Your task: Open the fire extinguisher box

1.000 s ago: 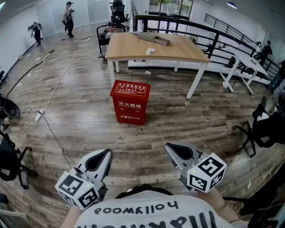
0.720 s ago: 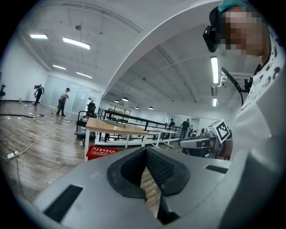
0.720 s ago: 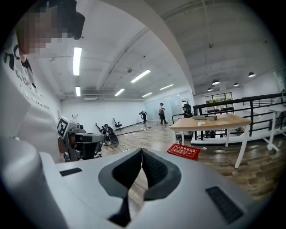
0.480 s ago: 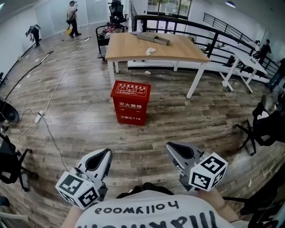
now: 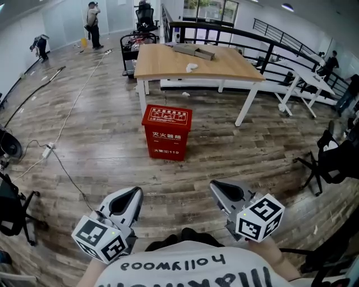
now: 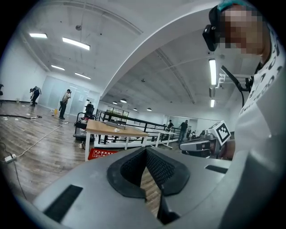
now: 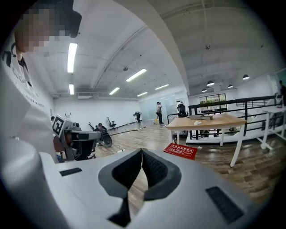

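A red fire extinguisher box point(image 5: 166, 133) with white print stands on the wooden floor, lid down, just in front of a table. It also shows small in the left gripper view point(image 6: 102, 153) and in the right gripper view point(image 7: 180, 150). My left gripper point(image 5: 132, 196) is held low at the bottom left, well short of the box, jaws shut with nothing between them. My right gripper point(image 5: 219, 189) sits at the bottom right, also shut and empty. In the gripper views the left gripper point(image 6: 145, 150) and the right gripper point(image 7: 141, 153) have their dark pads meeting at the tips.
A wooden table point(image 5: 168, 65) with white legs stands behind the box, with grey items on top. A cable point(image 5: 63, 162) runs across the floor at left. Black chairs point(image 5: 331, 162) stand at right, a black railing point(image 5: 263, 42) behind. People point(image 5: 92, 15) stand far back left.
The view has crept slightly closer to the box and shifted a little; both grippers keep their places and stay shut.
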`<state>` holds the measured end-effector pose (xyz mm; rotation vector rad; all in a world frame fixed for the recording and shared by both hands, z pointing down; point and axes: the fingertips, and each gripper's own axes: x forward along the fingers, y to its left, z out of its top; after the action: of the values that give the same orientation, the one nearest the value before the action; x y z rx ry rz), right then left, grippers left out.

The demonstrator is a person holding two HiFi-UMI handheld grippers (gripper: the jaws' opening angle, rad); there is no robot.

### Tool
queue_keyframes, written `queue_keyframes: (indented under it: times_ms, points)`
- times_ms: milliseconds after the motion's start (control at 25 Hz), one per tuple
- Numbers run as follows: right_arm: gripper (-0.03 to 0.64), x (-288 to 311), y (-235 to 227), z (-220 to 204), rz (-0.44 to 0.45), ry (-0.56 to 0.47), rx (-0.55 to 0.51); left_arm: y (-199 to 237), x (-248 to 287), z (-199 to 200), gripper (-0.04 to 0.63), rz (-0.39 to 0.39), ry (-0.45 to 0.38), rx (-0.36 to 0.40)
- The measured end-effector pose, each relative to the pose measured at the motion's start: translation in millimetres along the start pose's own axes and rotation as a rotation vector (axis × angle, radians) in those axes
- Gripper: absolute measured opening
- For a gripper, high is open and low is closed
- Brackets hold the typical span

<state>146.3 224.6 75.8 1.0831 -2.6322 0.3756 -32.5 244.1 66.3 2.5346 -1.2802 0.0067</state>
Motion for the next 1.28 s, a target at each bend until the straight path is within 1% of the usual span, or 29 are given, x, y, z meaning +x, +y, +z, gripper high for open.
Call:
queue_keyframes:
  times_ms: [120,200,360,480,640,800,1000,1280]
  points:
    - [0.009,9.0,5.2,-6.3,-0.015,0.045,-0.052,7.7,1.7,-2.2,0.003,-0.002,0.002,-0.004]
    - [0.009,11.2,3.8,-10.0,-0.018,0.072,-0.066,9.4,4.9,-6.2,0.003,-0.004,0.014,-0.016]
    - [0.009,16.4,-9.3,-15.7,-0.027,0.092,-0.026,16.1,10.6,-14.5,0.003,0.002,0.03,-0.025]
    - [0.009,29.7,-18.5,-12.1,-0.006,0.082,0.008,26.9,19.8,-16.3,0.003,0.019,0.025,-0.047]
    - [0.009,45.0,-32.5,-6.8,0.029,0.101,-0.006,31.7,37.8,-16.7,0.003,0.031,0.039,-0.062]
    - [0.009,56.2,-57.9,-0.6,0.041,0.109,-0.007,39.9,61.3,-10.9,0.003,0.05,0.037,-0.068]
    - [0.009,63.2,-101.1,3.7,0.037,0.116,-0.001,44.2,99.2,-8.3,0.003,0.062,0.052,-0.067]
    - [0.009,72.7,-160.5,11.2,0.039,0.12,0.022,48.9,154.2,-0.7,0.003,0.085,0.062,-0.049]
